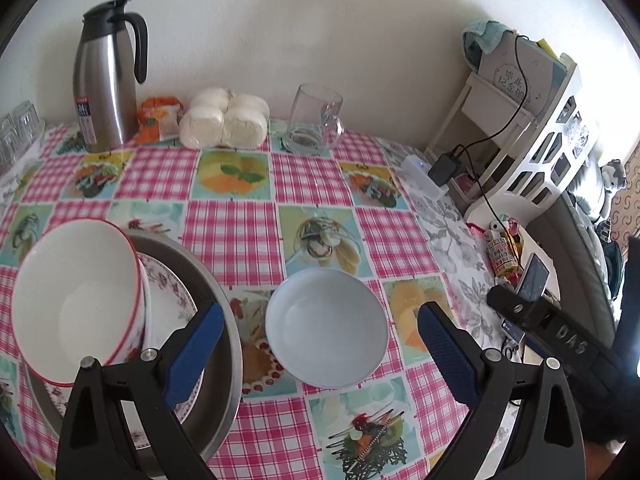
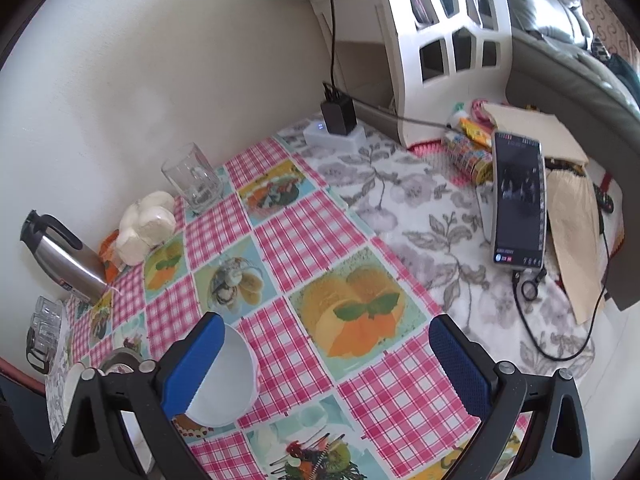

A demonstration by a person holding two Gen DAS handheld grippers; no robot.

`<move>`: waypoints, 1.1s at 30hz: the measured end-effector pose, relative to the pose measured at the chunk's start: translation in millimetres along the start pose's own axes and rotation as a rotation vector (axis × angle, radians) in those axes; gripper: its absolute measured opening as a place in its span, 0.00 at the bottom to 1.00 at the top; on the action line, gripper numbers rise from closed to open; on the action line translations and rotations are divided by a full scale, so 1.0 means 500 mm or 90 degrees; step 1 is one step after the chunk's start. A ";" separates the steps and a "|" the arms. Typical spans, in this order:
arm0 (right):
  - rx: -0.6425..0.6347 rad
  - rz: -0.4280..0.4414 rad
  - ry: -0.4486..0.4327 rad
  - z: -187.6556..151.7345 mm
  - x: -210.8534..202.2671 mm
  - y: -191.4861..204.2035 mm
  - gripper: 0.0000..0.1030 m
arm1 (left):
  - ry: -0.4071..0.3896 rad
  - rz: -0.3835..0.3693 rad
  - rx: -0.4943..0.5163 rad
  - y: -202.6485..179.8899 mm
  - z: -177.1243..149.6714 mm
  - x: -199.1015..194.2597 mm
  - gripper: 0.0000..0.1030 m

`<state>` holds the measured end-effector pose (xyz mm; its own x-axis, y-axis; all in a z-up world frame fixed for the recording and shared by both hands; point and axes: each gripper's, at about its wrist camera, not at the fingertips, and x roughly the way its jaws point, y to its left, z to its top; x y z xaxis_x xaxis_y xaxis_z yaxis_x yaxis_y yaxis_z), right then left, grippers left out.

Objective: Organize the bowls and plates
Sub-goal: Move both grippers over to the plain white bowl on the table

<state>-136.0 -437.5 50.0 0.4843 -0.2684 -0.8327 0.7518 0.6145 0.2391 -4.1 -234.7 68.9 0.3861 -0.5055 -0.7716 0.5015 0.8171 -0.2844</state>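
here the left gripper [image 1: 320, 344] hovers spread wide and empty, one pale blue bowl [image 1: 327, 327] on the table between its fingers. the right gripper [image 2: 326, 360] is likewise parted and holds nothing. left of the left gripper, one red-rimmed bowl [image 1: 76, 300] sits on one floral plate [image 1: 168, 300] in one metal basin [image 1: 224, 320].

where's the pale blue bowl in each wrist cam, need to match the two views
Left wrist: the pale blue bowl sits low in the centre, on the checked tablecloth between the open fingers of the left gripper.
Right wrist: the bowl is at lower left, partly hidden behind the left finger of the open right gripper.
Shared landmark: the glass mug by the wall.
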 end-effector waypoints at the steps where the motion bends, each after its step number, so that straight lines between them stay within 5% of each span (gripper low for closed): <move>1: -0.002 -0.003 0.008 -0.003 0.010 0.000 1.00 | 0.002 -0.001 0.000 0.001 0.000 0.003 0.95; 22: -0.010 0.017 0.128 -0.067 0.137 0.038 1.00 | 0.057 -0.030 -0.059 0.030 -0.010 0.078 0.89; 33: -0.037 0.022 0.146 -0.084 0.160 0.072 0.83 | 0.058 -0.028 -0.068 0.040 -0.011 0.085 0.89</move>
<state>-89.0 -405.7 -28.9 0.3898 -0.0760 -0.9178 0.7069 0.6634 0.2453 18.1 -238.3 27.3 0.2911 -0.5183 -0.8042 0.4289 0.8221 -0.3745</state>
